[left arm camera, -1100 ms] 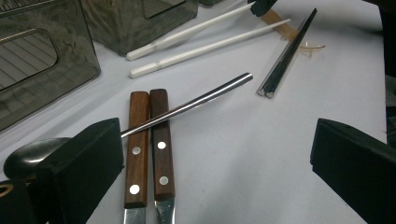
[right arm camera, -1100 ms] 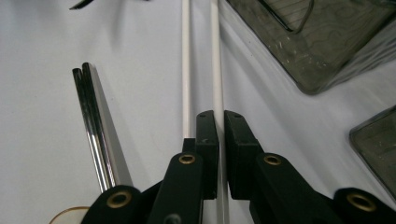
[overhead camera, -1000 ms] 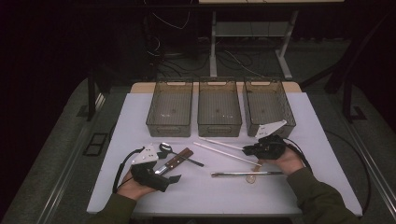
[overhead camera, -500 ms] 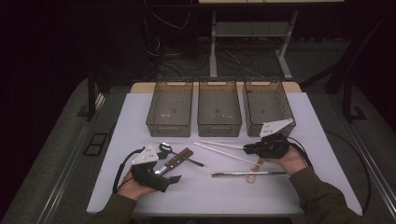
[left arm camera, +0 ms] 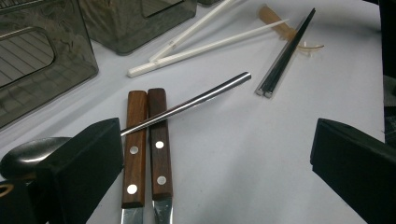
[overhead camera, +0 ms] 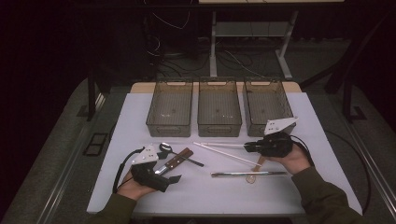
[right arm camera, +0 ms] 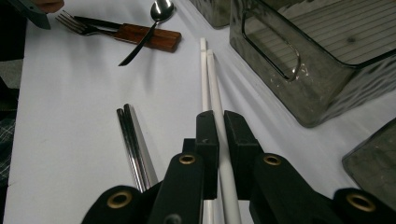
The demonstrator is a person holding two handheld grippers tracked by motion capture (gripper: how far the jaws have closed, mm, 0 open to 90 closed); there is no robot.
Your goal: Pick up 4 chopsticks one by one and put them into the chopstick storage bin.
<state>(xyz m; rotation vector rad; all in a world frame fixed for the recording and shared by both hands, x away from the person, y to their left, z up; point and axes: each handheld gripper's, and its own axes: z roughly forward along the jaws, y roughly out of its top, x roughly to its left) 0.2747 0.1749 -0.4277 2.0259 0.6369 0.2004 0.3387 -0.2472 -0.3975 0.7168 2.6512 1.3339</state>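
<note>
The right tongs are clenched on the white chopsticks. One stick sits between the two black jaws. The sticks lie on the white counter, just in front of the right bin and the middle bin, and they point toward the left side. In the high view the right tongs are at the sticks' right end, close to the right bin's front wall.

The left tongs are released, with the jaws far apart. They rest low on the counter next to the wooden handles of a knife and a fork. A spoon lies across those handles.

A pair of dark metal chopsticks lies near the counter's front edge, apart from the white ones. There is bare counter between the two hands and along the front edge.

Three see-through bins stand in a row at the back, side by side. The left bin and the other two look like they have nothing big in them.
</note>
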